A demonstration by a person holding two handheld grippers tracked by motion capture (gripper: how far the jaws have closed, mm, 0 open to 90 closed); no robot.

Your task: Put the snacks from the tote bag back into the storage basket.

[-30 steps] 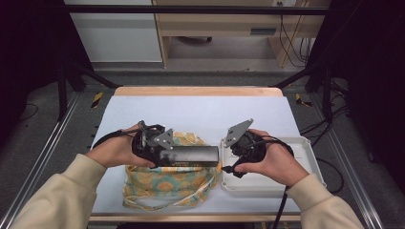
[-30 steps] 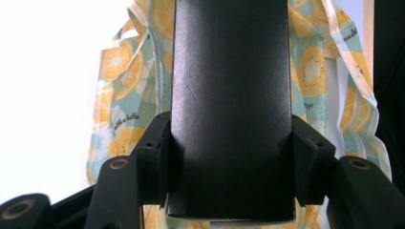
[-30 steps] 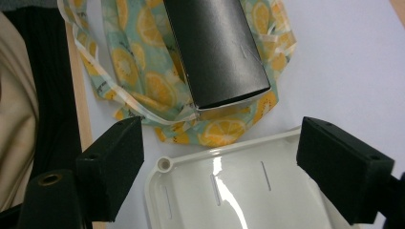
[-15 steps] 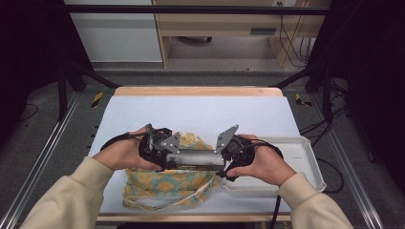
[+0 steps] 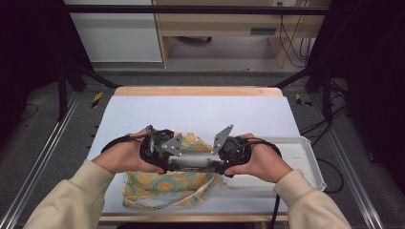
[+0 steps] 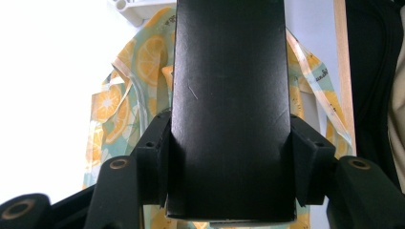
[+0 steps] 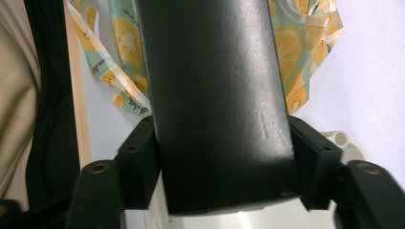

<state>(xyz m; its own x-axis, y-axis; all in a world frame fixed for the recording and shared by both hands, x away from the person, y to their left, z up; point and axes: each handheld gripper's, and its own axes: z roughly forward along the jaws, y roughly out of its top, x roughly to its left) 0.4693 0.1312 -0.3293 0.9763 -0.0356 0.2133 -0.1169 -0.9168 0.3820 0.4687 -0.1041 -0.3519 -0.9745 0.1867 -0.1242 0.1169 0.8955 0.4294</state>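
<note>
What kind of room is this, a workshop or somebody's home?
Probably a lab or recording workstation, not a home: the white-topped table sits inside a dark metal frame, loose cables trail across the floor, and plain cabinets stand behind.

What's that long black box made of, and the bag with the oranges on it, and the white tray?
The black box looks like stiff card or plastic with a smooth, slightly shiny skin: light glints off it and fine scratches show. The fruit-print bag seems thin glossy plastic film, partly see-through, crinkled at its edges. The white tray looks like hard moulded plastic, matt, with a raised rounded rim.
</note>
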